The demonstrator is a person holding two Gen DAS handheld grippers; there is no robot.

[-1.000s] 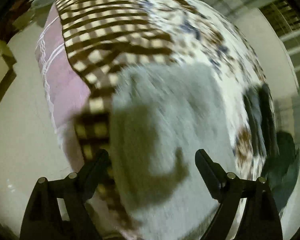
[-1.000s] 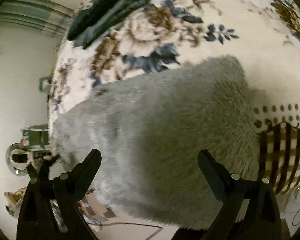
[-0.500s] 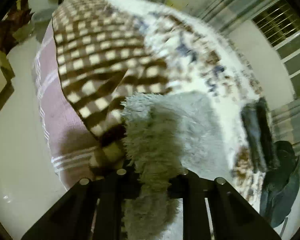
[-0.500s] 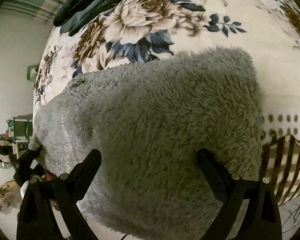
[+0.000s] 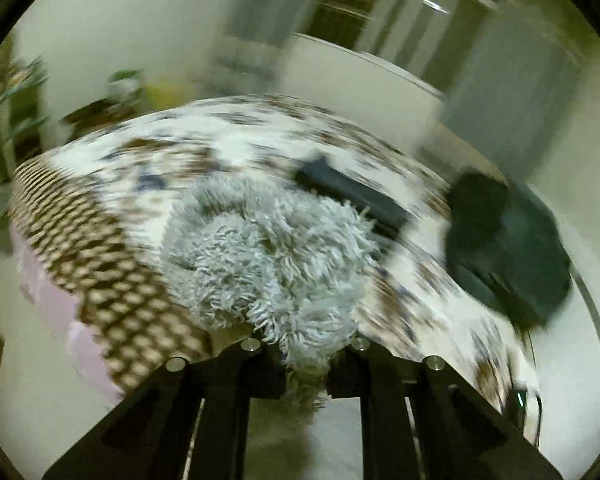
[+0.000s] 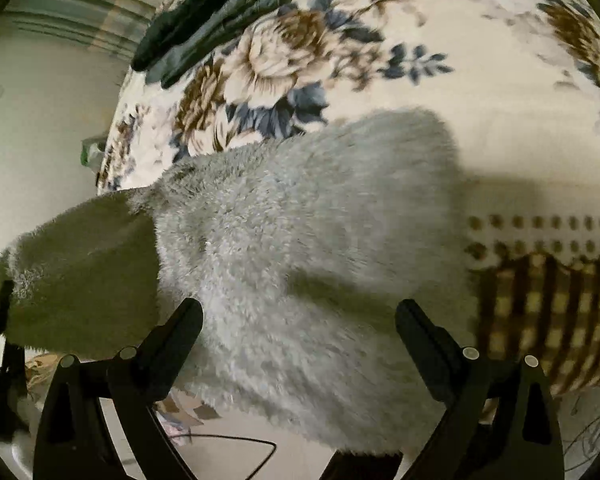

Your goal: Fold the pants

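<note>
The fluffy grey pants (image 6: pixel 300 248) lie on the bed (image 6: pixel 500 100), one end pinched in the left tongs (image 5: pixel 305 354); the right tongs (image 6: pixel 299 316) gape empty just over the other edge.

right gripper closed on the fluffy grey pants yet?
No. The right gripper is open, fingers spread wide above the fluffy grey pants, gripping nothing.

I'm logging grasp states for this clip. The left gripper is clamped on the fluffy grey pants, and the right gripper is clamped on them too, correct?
Only half right. The left gripper is shut on the fluffy grey pants, as the left wrist view shows. The right gripper is not: in the right wrist view its fingers stand wide apart over the pants, open and gripping nothing.
</note>
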